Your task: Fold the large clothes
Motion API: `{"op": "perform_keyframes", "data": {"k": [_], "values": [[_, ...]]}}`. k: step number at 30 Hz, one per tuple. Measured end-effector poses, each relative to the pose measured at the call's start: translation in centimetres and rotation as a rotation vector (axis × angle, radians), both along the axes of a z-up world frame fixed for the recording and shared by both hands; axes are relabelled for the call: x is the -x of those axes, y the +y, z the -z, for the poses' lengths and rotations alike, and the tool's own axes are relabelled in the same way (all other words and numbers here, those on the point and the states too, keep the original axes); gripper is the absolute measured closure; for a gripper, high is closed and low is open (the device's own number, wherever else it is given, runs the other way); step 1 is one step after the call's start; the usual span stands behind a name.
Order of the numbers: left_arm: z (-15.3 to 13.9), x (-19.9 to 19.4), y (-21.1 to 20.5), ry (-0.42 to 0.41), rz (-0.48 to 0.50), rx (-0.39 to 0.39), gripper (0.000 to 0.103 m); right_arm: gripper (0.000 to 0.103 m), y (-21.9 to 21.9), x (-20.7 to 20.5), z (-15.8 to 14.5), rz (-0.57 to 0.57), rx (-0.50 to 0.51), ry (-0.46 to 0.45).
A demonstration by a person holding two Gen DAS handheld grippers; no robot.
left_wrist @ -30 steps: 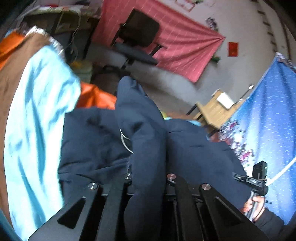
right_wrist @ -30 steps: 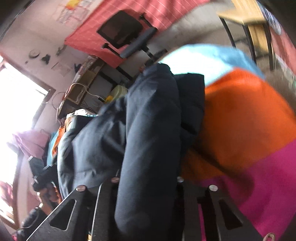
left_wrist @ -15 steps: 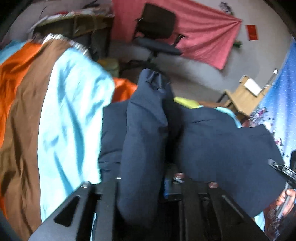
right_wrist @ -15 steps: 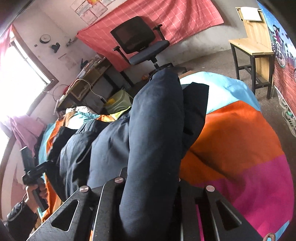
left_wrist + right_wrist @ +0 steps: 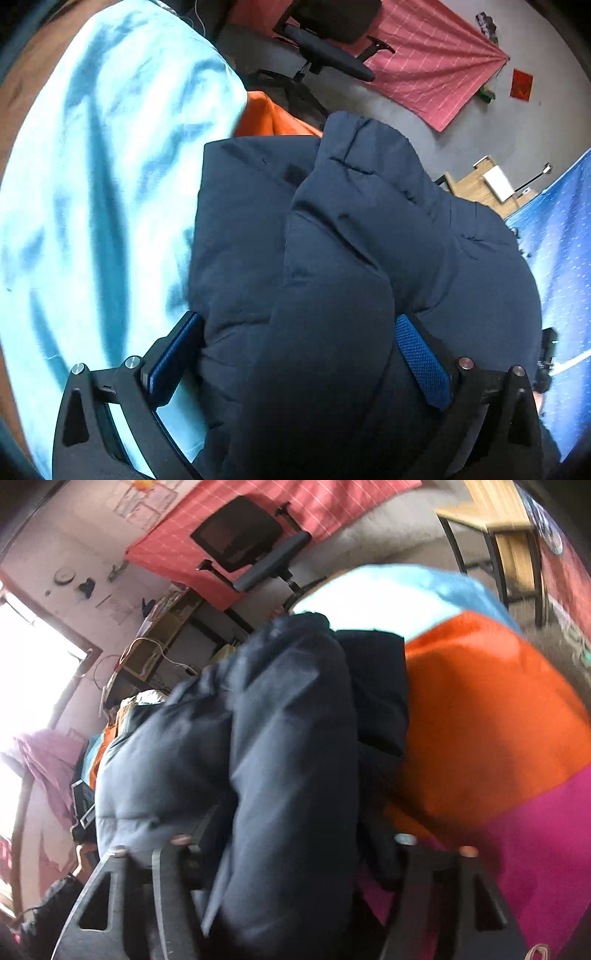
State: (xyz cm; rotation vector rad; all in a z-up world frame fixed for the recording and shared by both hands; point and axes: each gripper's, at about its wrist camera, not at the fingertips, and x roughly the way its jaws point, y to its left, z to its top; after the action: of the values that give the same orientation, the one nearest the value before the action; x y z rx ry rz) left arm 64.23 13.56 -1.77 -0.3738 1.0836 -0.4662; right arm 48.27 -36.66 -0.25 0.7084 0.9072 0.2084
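Navy padded jacket (image 5: 332, 258) lies bunched on the striped orange, light-blue and magenta bedspread (image 5: 92, 203), its folded edge running toward twelve o'clock. My left gripper (image 5: 295, 354) is opening, blue pads (image 5: 423, 360) spread wide with a fold between them. My right gripper (image 5: 291, 845) is opening too, around another fold. Bare bedspread lies at nine o'clock.

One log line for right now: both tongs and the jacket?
left tongs: opening, jacket between | right tongs: opening, jacket between | jacket: on bedspread
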Motion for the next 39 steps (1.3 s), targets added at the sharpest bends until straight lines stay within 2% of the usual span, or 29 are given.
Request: {"op": "perform_keyframes", "data": {"k": [2, 4, 6, 7, 8, 9, 10, 11, 12, 13, 16, 22, 25, 28, 30, 33, 36, 37, 39], "values": [[-0.3, 0.2, 0.0, -0.012, 0.021, 0.012, 0.005, 0.023, -0.3, -0.6, 1.1, -0.001, -0.042, 0.021], [-0.7, 0.6, 0.3, -0.019, 0.03, 0.034, 0.018, 0.019, -0.6, -1.0, 1.8, -0.008, -0.083, 0.036], [-1.4, 0.9, 0.5, -0.029, 0.03, 0.05, 0.042, 0.019, -1.2, -1.1, 2.2, -0.005, -0.137, 0.043], [-1.7, 1.1, 0.5, -0.036, 0.027, 0.055, 0.049, 0.021, -1.4, -1.1, 2.3, -0.002, -0.157, 0.047], [-2.3, 1.6, 0.4, -0.048, 0.022, 0.055, 0.061, 0.023, -1.6, -1.0, 2.2, 0.005, -0.168, 0.049], [-3.1, 2.2, 0.1, -0.066, 0.017, 0.047, 0.072, 0.033, -1.6, -0.8, 2.1, 0.008, -0.17, 0.047], [-3.9, 2.8, -0.2, -0.089, 0.016, 0.028, 0.076, 0.045, -1.5, -0.6, 1.7, 0.013, -0.168, 0.041], [-4.6, 3.4, -0.5, -0.108, 0.015, 0.011, 0.084, 0.052, -1.4, -0.4, 1.2, 0.018, -0.158, 0.035], [-5.6, 4.1, -0.8, -0.134, 0.004, -0.014, 0.088, 0.064, -1.2, -0.2, 0.7, 0.018, -0.141, 0.027], [-6.2, 4.9, -1.2, -0.154, -0.007, -0.024, 0.09, 0.074, -0.8, 0.1, -0.1, 0.015, -0.115, 0.018], [-9.8, 7.7, -2.0, -0.234, -0.026, -0.01, 0.092, 0.084, 0.7, 0.9, -3.7, 0.005, -0.017, -0.038], [-16.4, 12.8, -4.0, -0.329, 0.001, -0.004, 0.093, 0.087, 3.3, 3.3, -11.7, -0.015, 0.042, -0.189], [-18.3, 15.3, -3.0, -0.365, 0.005, 0.023, 0.093, 0.087, 3.8, 5.2, -14.6, -0.023, 0.045, -0.243], [-19.3, 16.0, -3.6, -0.374, 0.008, 0.012, 0.093, 0.087, 4.5, 6.8, -16.5, -0.034, 0.049, -0.277], [-19.2, 16.9, -3.6, -0.393, 0.02, -0.02, 0.093, 0.087, 5.2, 8.0, -17.3, -0.046, 0.066, -0.292], [-17.8, 17.0, -3.7, -0.354, 0.018, -0.03, 0.093, 0.087, 6.2, 8.4, -17.4, -0.063, 0.102, -0.285], [-13.5, 16.9, -3.7, -0.279, -0.005, -0.05, 0.093, 0.087, 6.7, 8.6, -15.0, -0.058, 0.11, -0.236], [-11.3, 16.7, -4.1, -0.231, -0.016, -0.064, 0.093, 0.087, 6.9, 8.6, -13.4, -0.048, 0.114, -0.203], [-8.6, 16.8, -4.3, -0.187, -0.042, -0.103, 0.093, 0.087, 7.4, 8.4, -10.8, -0.035, 0.141, -0.127]]}}
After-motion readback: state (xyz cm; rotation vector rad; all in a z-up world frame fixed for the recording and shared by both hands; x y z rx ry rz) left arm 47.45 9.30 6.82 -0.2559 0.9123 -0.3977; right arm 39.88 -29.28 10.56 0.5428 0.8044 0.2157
